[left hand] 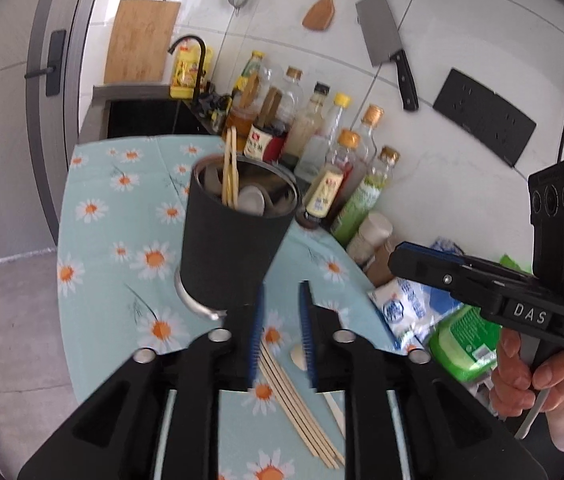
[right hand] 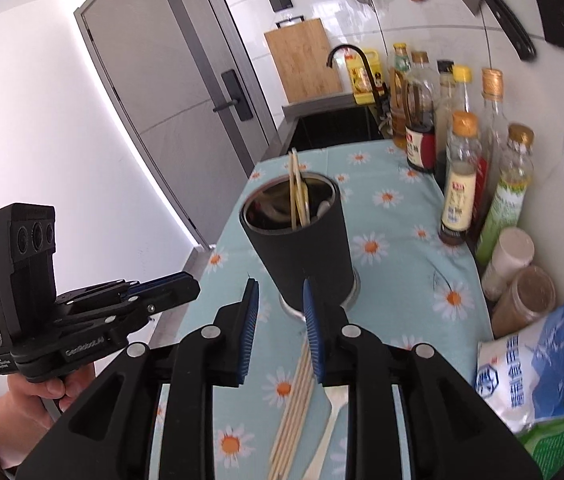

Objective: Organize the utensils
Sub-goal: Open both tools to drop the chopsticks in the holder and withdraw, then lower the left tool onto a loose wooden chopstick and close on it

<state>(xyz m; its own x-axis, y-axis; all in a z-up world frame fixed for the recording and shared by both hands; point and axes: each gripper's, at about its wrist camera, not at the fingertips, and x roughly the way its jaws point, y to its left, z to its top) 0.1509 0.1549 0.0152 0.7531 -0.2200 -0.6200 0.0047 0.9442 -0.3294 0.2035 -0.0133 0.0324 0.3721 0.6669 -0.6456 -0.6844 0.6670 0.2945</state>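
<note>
A black utensil cup (left hand: 229, 240) stands on the daisy cloth (left hand: 121, 240) with two chopsticks (left hand: 229, 168) and pale spoons upright in it. My left gripper (left hand: 282, 286) hovers just in front of the cup, its blue pads a narrow gap apart with nothing between them. Under it lie several loose chopsticks (left hand: 298, 400) and a white spoon (left hand: 299, 358). In the right wrist view the same cup (right hand: 302, 248) is ahead of my right gripper (right hand: 279, 283), also slightly open and empty, above the loose chopsticks (right hand: 294, 412) and the white spoon (right hand: 336, 404). Each gripper shows side-on in the other's view.
Several sauce bottles (right hand: 462, 184) line the wall on the right, with jars (right hand: 522, 296) and bags (right hand: 542, 364) nearer. A dark sink (right hand: 334, 128) with a black faucet lies beyond the cloth. The counter's edge (right hand: 209, 248) drops to the floor on the left. A cleaver (left hand: 386, 44) hangs on the wall.
</note>
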